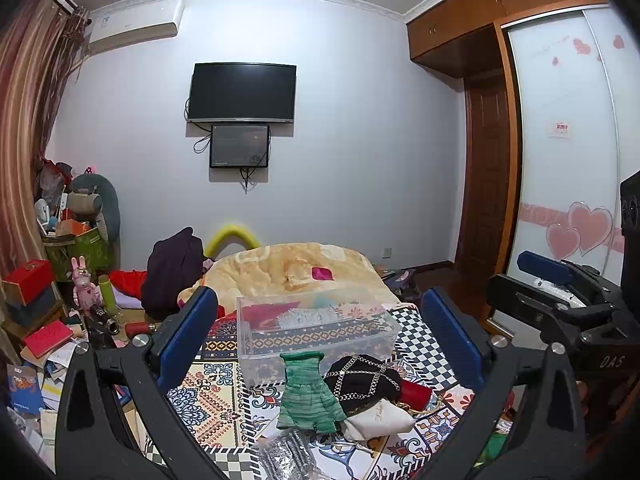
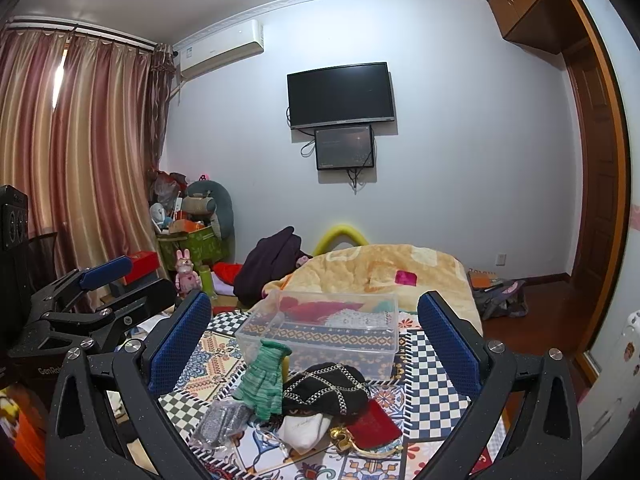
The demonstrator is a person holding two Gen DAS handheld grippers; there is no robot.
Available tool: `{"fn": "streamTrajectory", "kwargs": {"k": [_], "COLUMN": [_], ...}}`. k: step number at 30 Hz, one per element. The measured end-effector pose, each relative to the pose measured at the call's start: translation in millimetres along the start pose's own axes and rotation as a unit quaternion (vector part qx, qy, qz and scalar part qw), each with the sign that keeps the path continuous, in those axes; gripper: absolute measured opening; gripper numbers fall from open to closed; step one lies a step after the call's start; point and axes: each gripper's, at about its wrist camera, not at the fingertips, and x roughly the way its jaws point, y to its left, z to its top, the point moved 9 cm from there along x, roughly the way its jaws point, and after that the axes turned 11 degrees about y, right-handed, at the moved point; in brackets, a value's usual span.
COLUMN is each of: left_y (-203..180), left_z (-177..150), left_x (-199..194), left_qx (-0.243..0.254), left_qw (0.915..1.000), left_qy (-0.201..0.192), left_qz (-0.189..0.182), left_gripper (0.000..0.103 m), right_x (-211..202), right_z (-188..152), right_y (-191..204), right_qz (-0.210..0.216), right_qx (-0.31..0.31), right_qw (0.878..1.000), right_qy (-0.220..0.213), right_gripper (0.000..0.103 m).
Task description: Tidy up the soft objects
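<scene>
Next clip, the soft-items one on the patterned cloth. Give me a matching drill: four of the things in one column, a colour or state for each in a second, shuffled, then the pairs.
Things
1. glove
2. bin
3. pouch
4. left tool

Colour or state
A. red, lying right of the black bag
B. open, holding nothing
C. clear plastic, nothing inside yet
D. green knit, its cuff toward the bin

Pairs: 1-D, 2-C, 3-A, 4-B
</scene>
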Motion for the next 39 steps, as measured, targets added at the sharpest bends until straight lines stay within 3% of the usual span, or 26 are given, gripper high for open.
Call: {"fn": "streamTrajectory", "kwargs": {"k": [39], "left_y": [-6.4], "left_z": [3.7], "left_x": [-5.3], "left_qx": [0.005], "left_qw": [0.9999], "left_qy": [-0.009], "left_qz": [-0.002], "left_gripper": [0.103], "right_x": [-6.2], "right_z": [4.7], "right_y": [-1.2], "right_qz": [0.002], "right_qx": [0.003], "right_qw": [1.000], "right_qy": [-0.012], "right_gripper": [0.103]}}
